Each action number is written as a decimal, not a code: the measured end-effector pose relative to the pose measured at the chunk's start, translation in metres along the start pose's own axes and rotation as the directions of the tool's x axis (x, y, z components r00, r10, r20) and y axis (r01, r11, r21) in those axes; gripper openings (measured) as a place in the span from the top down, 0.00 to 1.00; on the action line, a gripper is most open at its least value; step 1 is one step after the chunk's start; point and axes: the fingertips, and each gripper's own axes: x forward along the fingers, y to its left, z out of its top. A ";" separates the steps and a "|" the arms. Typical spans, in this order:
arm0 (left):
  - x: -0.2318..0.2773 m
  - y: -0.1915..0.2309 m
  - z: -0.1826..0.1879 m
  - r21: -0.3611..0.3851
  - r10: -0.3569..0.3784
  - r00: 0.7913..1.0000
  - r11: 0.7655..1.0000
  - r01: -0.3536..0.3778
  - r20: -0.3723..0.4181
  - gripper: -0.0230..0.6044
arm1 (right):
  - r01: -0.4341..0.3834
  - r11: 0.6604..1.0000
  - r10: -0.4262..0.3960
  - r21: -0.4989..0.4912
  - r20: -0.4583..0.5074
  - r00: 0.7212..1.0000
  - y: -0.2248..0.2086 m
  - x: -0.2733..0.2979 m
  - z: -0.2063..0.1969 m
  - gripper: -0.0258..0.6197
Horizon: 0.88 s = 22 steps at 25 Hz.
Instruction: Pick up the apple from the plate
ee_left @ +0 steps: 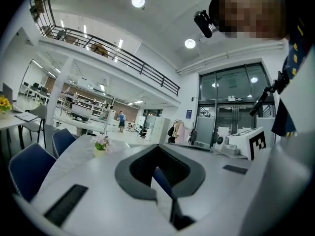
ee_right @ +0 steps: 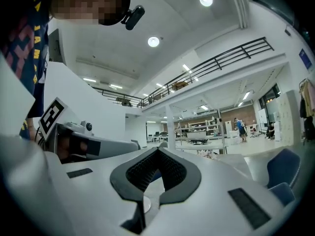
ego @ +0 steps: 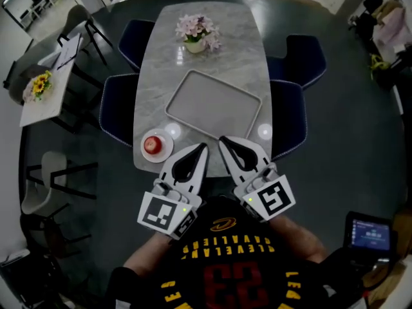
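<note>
A red apple (ego: 152, 145) sits on a small white plate (ego: 164, 152) at the near left corner of the grey marble table (ego: 154, 82). My left gripper (ego: 203, 146) hovers just right of the plate, over the table's near edge, shut with nothing in it. My right gripper (ego: 222, 139) is beside it, also shut and empty, its tip by the tray's near side. In the left gripper view my left gripper (ee_left: 158, 146) points level across the table, and in the right gripper view my right gripper (ee_right: 158, 149) does the same. Neither gripper view shows the apple.
A large grey tray (ego: 214, 103) lies in the middle of the table. A pot of pink flowers (ego: 199, 33) stands at the far end, flowers (ee_left: 101, 144). Dark blue chairs (ego: 118, 108) flank both long sides. Another table (ego: 48, 85) stands to the left.
</note>
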 end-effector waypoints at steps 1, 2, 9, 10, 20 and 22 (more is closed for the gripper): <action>0.001 -0.004 -0.001 -0.001 -0.003 1.000 1.000 0.003 -0.005 0.96 | 0.008 1.000 -0.008 -0.003 0.002 1.000 -0.001 -0.005 0.001 0.95; 0.001 -0.008 -0.002 0.000 -0.006 1.000 1.000 0.006 -0.011 0.96 | 0.018 1.000 -0.018 -0.005 0.005 1.000 -0.001 -0.011 0.003 0.95; 0.001 -0.042 -0.003 0.061 -0.055 0.998 0.997 0.056 -0.017 0.96 | 0.067 0.998 -0.067 -0.011 0.050 0.997 -0.007 -0.041 0.018 0.95; -0.001 -0.046 -0.001 0.068 -0.056 0.998 0.996 0.057 -0.016 0.96 | 0.070 0.997 -0.069 -0.011 0.055 0.996 -0.006 -0.045 0.020 0.95; -0.036 -0.060 -0.002 0.085 -0.014 1.000 0.996 0.013 0.019 0.96 | 0.029 0.999 -0.027 -0.035 0.074 0.997 0.027 -0.062 0.023 0.95; -0.040 -0.062 -0.005 0.086 -0.008 1.000 0.996 0.006 0.023 0.96 | 0.021 0.999 -0.018 -0.036 0.072 0.997 0.030 -0.064 0.021 0.95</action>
